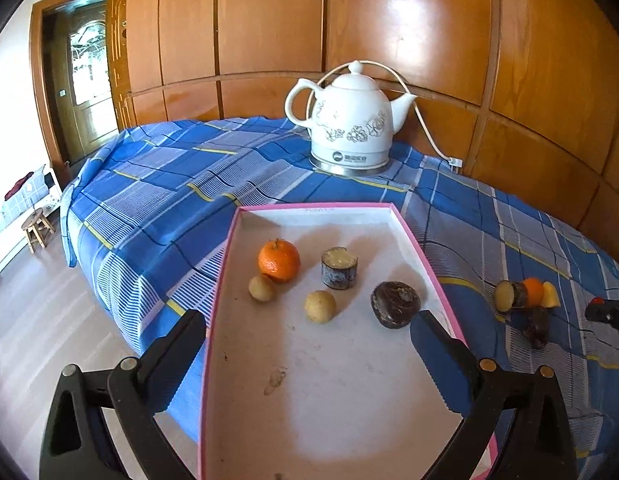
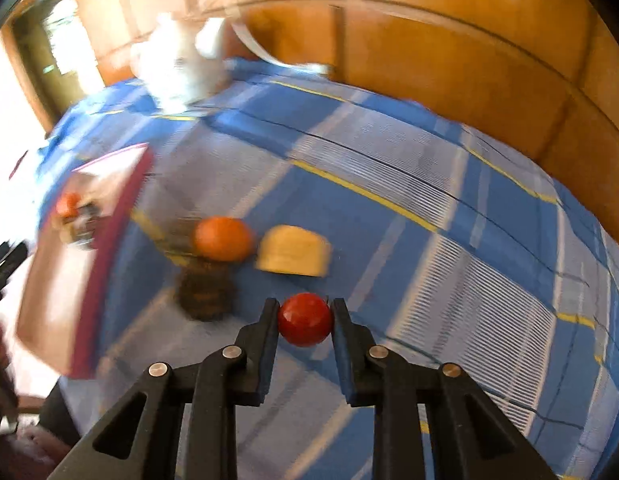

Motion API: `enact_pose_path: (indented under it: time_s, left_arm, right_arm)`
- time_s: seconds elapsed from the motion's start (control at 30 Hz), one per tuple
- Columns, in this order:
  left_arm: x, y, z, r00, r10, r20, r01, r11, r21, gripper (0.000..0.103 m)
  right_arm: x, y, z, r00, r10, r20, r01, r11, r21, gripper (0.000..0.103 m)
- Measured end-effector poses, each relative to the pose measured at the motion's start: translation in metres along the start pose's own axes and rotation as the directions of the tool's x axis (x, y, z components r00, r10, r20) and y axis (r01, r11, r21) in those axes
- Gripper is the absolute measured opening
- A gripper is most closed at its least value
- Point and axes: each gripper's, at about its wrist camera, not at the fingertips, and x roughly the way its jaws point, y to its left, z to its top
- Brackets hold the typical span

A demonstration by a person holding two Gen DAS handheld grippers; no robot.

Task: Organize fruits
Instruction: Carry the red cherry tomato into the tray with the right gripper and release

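Observation:
My left gripper [image 1: 309,332] hangs wide open over the pink-rimmed white tray [image 1: 413,236], holding nothing. In the tray lie an orange [image 1: 279,261], two small tan fruits [image 1: 262,288] [image 1: 320,306], a cut cane piece [image 1: 339,268] and a dark brown fruit [image 1: 394,304]. My right gripper [image 2: 305,310] is shut on a small red fruit [image 2: 305,319], lifted above the blue checked cloth [image 2: 389,240]. On the cloth beyond it lie an orange [image 2: 222,239], a yellow wedge [image 2: 293,251] and a dark brown fruit [image 2: 205,294]. In the left wrist view that pile [image 1: 525,294] lies right of the tray, with the right gripper [image 1: 607,312] at the edge.
A white electric kettle [image 1: 349,120] with its cord [image 1: 425,128] stands at the back of the table. Wooden panelling [image 1: 429,40] rises behind. The table's left edge drops to the floor, where a small stool [image 1: 36,226] stands. The right wrist view is blurred.

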Motion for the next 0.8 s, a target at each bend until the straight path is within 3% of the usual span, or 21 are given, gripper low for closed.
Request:
enact_pose_path:
  time_s: [0.1,0.13,0.33,0.53,0.67,0.8]
  left_arm:
    - [-0.003,0.005,0.002,0.999,0.026,0.024,-0.026,1.0,0.0,0.103]
    - [-0.004,0.008,0.003,0.999,0.034,0.034,-0.034,0.999,-0.002,0.103]
    - [-0.007,0.027,0.003,0.997,0.064,0.051,-0.063,0.998,-0.03,0.103]
    - [-0.006,0.038,0.0,0.997,0.074,0.036,-0.072,0.996,-0.054,0.103]
    - [-0.005,0.04,0.0,0.997,0.062,0.034,-0.06,0.996,-0.062,0.103]
    - [-0.006,0.04,-0.002,0.998,0.052,0.034,-0.05,0.997,-0.06,0.103]
  right_arm:
    - [-0.007,0.057,0.006,0.991,0.131,0.001,-0.13,0.984,-0.118,0.026]
    - [-0.007,0.057,0.006,0.991,0.131,0.001,-0.13,0.984,-0.118,0.026]
    - [0.009,0.144,0.016,0.963,0.266,-0.047,-0.269,0.931,-0.248,0.026]
    - [0.038,0.188,0.025,0.957,0.276,-0.09,-0.29,0.917,-0.273,0.026]
    - [0.06,0.202,0.029,0.964,0.242,-0.11,-0.263,0.922,-0.285,0.027]
    - [0.072,0.205,0.028,0.97,0.211,-0.119,-0.237,0.926,-0.292,0.035]
